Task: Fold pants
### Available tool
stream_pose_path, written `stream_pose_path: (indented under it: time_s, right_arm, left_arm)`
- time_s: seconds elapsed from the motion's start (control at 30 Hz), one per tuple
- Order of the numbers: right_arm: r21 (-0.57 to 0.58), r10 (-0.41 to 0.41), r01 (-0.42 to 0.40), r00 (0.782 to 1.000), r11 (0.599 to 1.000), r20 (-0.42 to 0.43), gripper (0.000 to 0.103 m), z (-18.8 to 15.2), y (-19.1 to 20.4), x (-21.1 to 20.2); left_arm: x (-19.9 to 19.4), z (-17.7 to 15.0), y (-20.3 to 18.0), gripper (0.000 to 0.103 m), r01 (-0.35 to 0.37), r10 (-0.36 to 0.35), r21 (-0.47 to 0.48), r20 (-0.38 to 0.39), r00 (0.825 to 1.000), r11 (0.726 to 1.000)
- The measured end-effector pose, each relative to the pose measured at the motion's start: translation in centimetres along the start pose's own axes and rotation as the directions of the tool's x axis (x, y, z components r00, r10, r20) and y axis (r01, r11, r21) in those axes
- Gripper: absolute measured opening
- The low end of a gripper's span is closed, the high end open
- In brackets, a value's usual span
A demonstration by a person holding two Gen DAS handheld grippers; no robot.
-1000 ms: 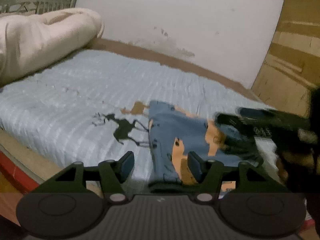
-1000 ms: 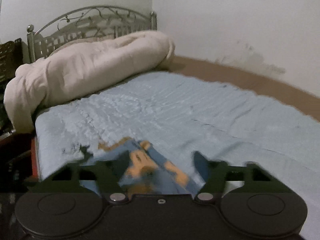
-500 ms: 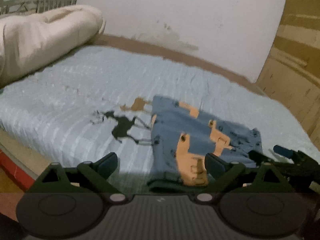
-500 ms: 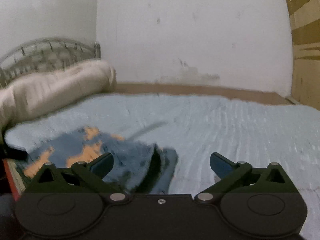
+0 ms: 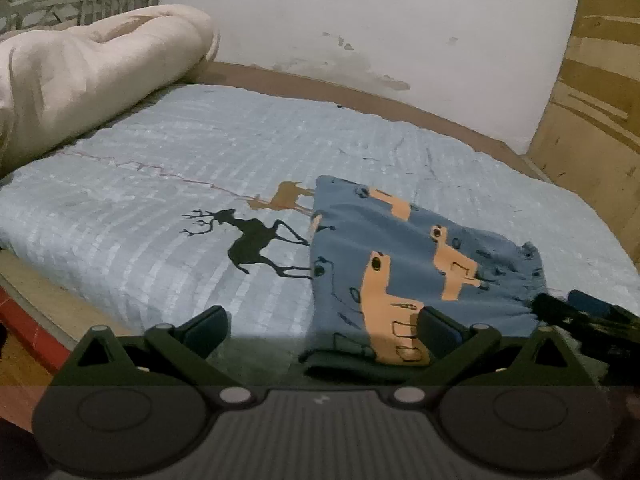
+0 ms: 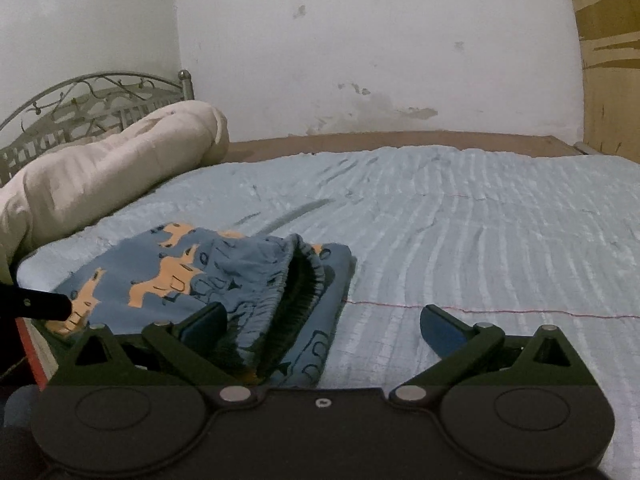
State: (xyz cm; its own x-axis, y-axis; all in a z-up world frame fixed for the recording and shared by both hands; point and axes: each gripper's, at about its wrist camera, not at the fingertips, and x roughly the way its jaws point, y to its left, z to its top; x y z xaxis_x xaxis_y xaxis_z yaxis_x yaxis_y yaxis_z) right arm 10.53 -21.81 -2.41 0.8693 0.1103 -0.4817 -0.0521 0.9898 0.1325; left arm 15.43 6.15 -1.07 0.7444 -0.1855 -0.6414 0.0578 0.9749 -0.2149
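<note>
Blue pants (image 5: pixel 404 264) with orange truck prints lie folded in a compact stack on the light blue bedspread (image 5: pixel 180 168) near the bed's front edge. My left gripper (image 5: pixel 322 326) is open and empty, just in front of the stack's near edge. My right gripper (image 6: pixel 322 322) is open and empty, beside the pants (image 6: pixel 208 276), whose elastic waistband gapes toward it. The right gripper also shows in the left wrist view (image 5: pixel 588 316), at the pants' right edge.
A rolled cream duvet (image 5: pixel 80 68) lies at the head of the bed before a metal headboard (image 6: pixel 92 104). A white wall runs behind, wooden furniture (image 5: pixel 592 92) at the right. Deer prints (image 5: pixel 252 240) mark the bedspread left of the pants.
Both grippers opened wide and drew back from the pants. The right gripper swung from over the pants to their right side. The pants now lie released on the bed.
</note>
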Motion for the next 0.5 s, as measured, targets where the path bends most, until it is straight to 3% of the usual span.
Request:
stream_pose_path:
  time_s: [0.2, 0.37, 0.5]
  right_arm:
    - [0.018, 0.081, -0.081, 0.997, 0.997, -0.007, 0.102, 0.1, 0.0, -1.8]
    - [-0.024, 0.066, -0.068, 0.995, 0.997, -0.073, 0.102, -1.3, 0.6, -2.1]
    - [-0.021, 0.062, -0.064, 0.995, 0.998, -0.074, 0.102, -2.2, 0.8, -2.5]
  left_arm:
    - [0.0, -0.2, -0.2, 0.102, -0.009, 0.009, 0.015, 0.001, 1.000, 1.000]
    - [0.0, -0.6, -0.3, 0.102, -0.009, 0.010, 0.027, -0.009, 1.000, 1.000]
    - [0.0, -0.8, -0.4, 0.102, -0.008, 0.008, 0.031, -0.013, 1.000, 0.999]
